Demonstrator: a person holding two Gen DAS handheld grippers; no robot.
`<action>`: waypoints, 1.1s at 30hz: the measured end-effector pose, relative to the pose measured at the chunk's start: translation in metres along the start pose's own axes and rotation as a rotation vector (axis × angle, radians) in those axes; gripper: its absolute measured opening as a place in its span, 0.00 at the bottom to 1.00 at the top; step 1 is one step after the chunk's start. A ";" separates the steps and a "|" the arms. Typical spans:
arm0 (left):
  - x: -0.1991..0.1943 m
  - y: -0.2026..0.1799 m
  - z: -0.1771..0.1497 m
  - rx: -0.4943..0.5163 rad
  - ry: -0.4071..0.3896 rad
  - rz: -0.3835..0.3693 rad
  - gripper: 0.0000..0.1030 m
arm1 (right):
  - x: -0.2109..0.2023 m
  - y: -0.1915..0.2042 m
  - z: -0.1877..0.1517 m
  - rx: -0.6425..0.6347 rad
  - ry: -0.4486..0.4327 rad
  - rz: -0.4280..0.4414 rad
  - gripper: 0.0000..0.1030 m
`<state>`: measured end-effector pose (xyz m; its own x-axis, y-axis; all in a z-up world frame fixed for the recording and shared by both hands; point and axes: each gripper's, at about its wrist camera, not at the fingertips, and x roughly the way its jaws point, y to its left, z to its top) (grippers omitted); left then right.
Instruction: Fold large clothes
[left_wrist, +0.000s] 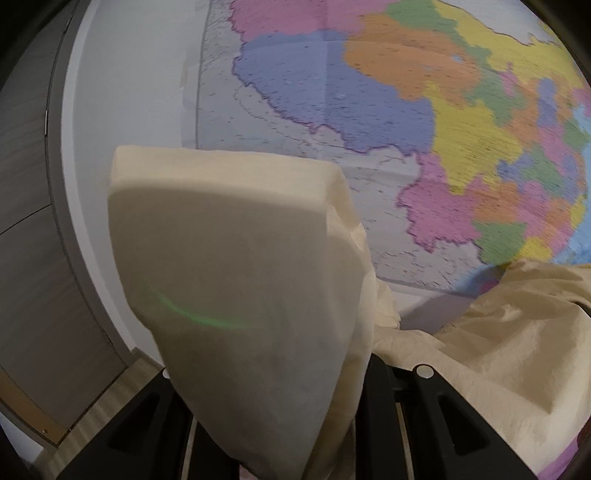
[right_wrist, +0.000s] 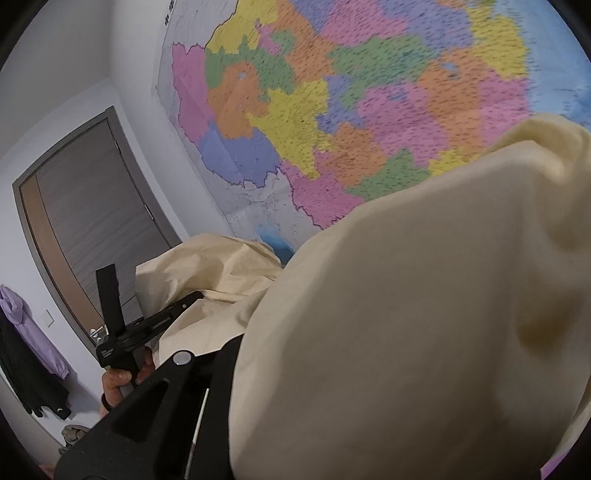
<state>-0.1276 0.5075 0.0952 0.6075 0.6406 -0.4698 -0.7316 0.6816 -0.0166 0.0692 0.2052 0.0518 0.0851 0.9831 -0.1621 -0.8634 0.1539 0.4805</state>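
Note:
A large cream garment (left_wrist: 236, 266) is held up in the air in front of a wall map. In the left wrist view it drapes over my left gripper (left_wrist: 291, 424), which is shut on a fold of it; the fingertips are hidden by cloth. More of the garment (left_wrist: 517, 332) hangs to the right. In the right wrist view the cream garment (right_wrist: 406, 314) covers my right gripper (right_wrist: 280, 406), which is shut on it; only the left finger (right_wrist: 162, 402) shows. The left gripper (right_wrist: 147, 325) and the hand holding it appear at lower left there.
A large coloured map (left_wrist: 406, 110) hangs on the white wall, also in the right wrist view (right_wrist: 351, 110). A grey-brown door (right_wrist: 92, 221) stands left. Purple and black clothes (right_wrist: 33, 350) hang at far left. Wood floor (left_wrist: 92, 417) shows below.

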 end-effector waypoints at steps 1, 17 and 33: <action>0.005 0.003 0.003 -0.006 -0.004 0.011 0.16 | 0.006 0.003 0.002 -0.003 -0.007 0.004 0.10; 0.157 0.088 -0.116 -0.162 0.312 0.181 0.18 | 0.104 -0.047 -0.144 0.061 0.367 0.009 0.33; 0.164 0.098 -0.096 -0.212 0.248 0.148 0.21 | -0.004 -0.095 -0.145 0.205 0.324 0.030 0.40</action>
<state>-0.1293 0.6455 -0.0679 0.4156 0.6039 -0.6802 -0.8697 0.4828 -0.1027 0.0790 0.1718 -0.1181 -0.1286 0.9100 -0.3942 -0.7427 0.1750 0.6464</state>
